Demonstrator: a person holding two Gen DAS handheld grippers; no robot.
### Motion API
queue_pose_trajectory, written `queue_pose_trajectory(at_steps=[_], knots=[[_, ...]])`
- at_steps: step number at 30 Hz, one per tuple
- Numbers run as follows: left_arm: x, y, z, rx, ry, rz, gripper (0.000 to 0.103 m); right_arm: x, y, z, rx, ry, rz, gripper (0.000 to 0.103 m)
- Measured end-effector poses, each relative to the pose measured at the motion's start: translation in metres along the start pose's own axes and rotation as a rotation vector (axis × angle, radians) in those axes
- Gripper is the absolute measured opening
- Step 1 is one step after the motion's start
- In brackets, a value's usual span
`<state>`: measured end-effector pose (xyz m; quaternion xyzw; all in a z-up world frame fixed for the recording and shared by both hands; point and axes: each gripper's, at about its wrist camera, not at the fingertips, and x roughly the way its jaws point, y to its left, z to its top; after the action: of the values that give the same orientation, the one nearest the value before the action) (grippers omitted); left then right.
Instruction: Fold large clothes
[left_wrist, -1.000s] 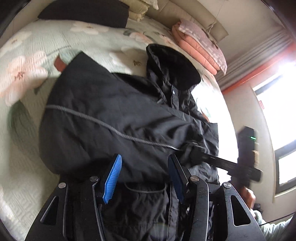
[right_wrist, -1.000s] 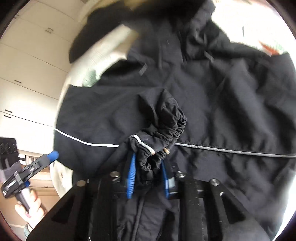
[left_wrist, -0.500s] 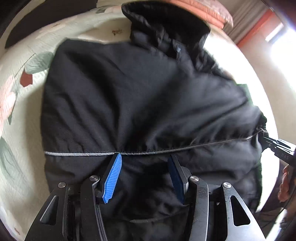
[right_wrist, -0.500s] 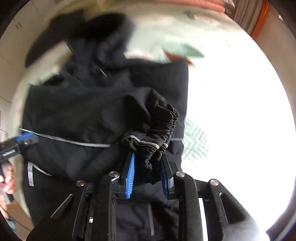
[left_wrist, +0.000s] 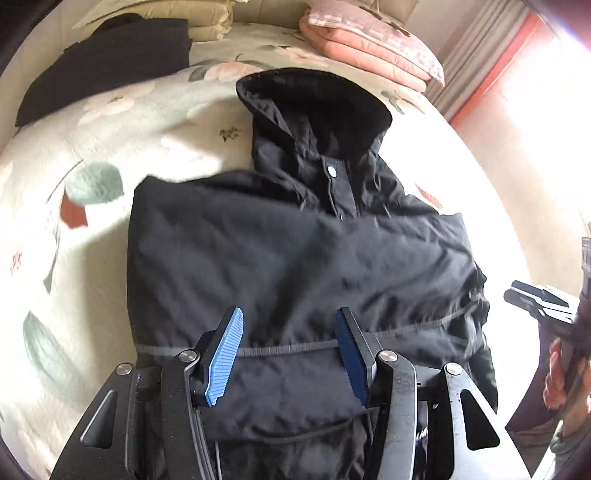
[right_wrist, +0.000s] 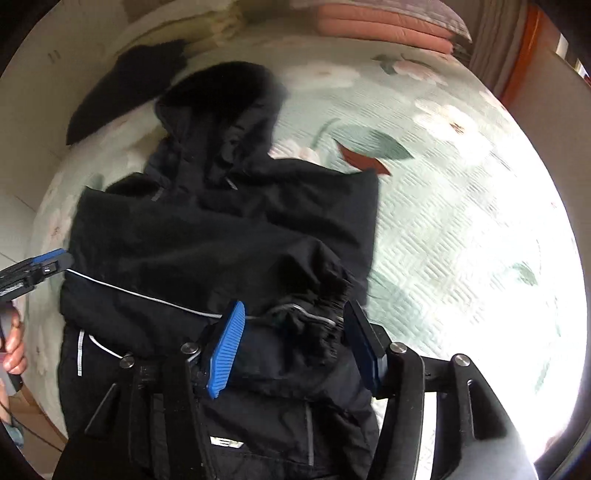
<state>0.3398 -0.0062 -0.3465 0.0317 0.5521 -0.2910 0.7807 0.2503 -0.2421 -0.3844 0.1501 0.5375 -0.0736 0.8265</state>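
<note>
A large black hooded jacket (left_wrist: 303, 258) lies on the floral bedspread (left_wrist: 110, 140), hood toward the pillows, with both sleeves folded across its body. My left gripper (left_wrist: 290, 332) is open and empty just above the jacket's lower half, by the grey reflective stripe. My right gripper (right_wrist: 295, 323) is open over the elastic sleeve cuff (right_wrist: 321, 310), which lies loose on the jacket (right_wrist: 221, 240) between the fingers. The right gripper also shows at the right edge of the left wrist view (left_wrist: 535, 299), and the left gripper at the left edge of the right wrist view (right_wrist: 37, 267).
A folded black garment (left_wrist: 107, 62) and cream bedding (left_wrist: 177, 18) lie at the head of the bed. Pink folded quilts (left_wrist: 369, 40) are stacked at the back right. A bright window and orange-edged wall are on the right.
My right gripper has opened and let go of the sleeve cuff, which now lies on the jacket. The left gripper stays open and has drawn back a little from the jacket.
</note>
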Motion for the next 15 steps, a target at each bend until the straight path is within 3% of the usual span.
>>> queue_pose_trajectory(at_steps=[5,8,10,15], knots=[[0.049,0.026,0.025,-0.041,0.044,0.033,0.053,0.077,0.041,0.03,-0.082,0.042,-0.036,0.064],[0.083,0.05,0.027,-0.093,0.12,0.028,0.052,0.139,0.047,0.029,-0.091,0.153,-0.09,0.06],[0.089,0.059,0.027,-0.122,0.128,-0.01,0.052,0.148,0.049,0.023,-0.123,0.107,-0.11,0.061],[0.066,0.053,0.029,-0.086,0.117,-0.017,0.052,0.122,0.053,0.028,-0.123,0.116,-0.12,0.059]])
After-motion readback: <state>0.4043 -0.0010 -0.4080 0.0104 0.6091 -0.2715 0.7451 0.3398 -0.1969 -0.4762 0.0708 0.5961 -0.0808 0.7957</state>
